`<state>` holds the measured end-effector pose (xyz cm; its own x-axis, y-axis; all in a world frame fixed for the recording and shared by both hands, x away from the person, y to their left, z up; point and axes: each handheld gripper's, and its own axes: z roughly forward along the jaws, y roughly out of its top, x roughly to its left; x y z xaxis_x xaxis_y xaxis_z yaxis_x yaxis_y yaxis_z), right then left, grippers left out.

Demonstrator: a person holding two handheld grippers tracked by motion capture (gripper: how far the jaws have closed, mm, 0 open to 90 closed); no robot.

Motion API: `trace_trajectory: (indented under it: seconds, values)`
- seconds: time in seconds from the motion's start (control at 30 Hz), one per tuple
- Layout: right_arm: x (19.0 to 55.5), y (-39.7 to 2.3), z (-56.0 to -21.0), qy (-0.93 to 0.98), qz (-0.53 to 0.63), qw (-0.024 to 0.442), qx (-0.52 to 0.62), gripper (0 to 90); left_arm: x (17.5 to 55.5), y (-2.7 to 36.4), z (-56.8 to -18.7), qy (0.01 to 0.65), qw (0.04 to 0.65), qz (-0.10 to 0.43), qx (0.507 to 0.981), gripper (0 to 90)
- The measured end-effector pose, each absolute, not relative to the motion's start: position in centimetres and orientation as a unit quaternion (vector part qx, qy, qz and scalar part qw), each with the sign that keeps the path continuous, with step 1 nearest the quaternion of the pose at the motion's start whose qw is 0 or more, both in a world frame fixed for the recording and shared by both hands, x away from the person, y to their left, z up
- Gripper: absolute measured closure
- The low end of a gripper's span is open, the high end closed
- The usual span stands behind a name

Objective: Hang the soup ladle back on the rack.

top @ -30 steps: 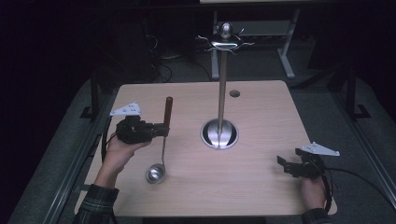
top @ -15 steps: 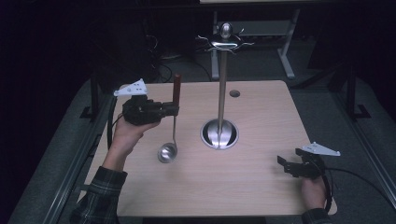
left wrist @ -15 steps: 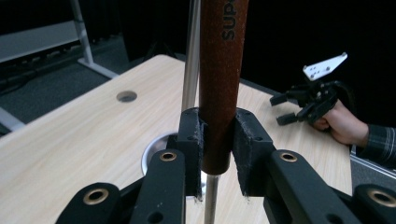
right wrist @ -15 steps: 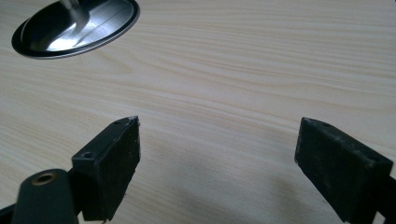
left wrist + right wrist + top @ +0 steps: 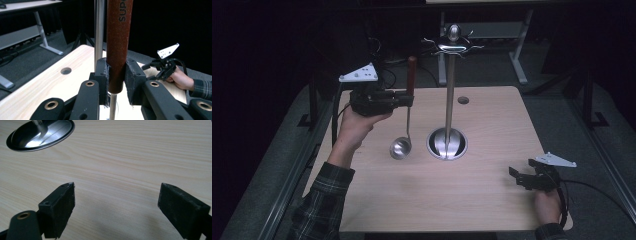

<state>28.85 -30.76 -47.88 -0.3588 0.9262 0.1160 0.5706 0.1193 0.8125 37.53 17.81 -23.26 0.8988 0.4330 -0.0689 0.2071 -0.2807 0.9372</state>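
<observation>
Ladle (image 5: 404,125): 1, clamped in left hand-held gripper (image 5: 404,100) | stand (image 5: 448,100): 1 | right hand-held gripper (image 5: 518,176) agape

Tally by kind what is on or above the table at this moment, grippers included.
Ladles: 1, the ladle, held upright by its red-brown handle.
Utensil stands: 1, the steel stand.
Grippers: 2, the left gripper and the right gripper.
Total: 4
</observation>
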Motion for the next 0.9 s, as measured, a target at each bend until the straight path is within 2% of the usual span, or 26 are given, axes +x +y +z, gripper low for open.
trace_trajectory:
  seconds: [0.3,0.9]
  values:
    - [28.8,-30.8,-47.9,0.716,0.409,0.218,0.522,13.7,38.2,16.1,-21.8,0.188,0.562,0.1,0.799,74.4]
    - [28.8,-30.9,-47.9,0.714,0.413,0.216,0.523,13.7,40.1,13.7,-21.7,0.186,0.554,0.093,0.806,74.4]
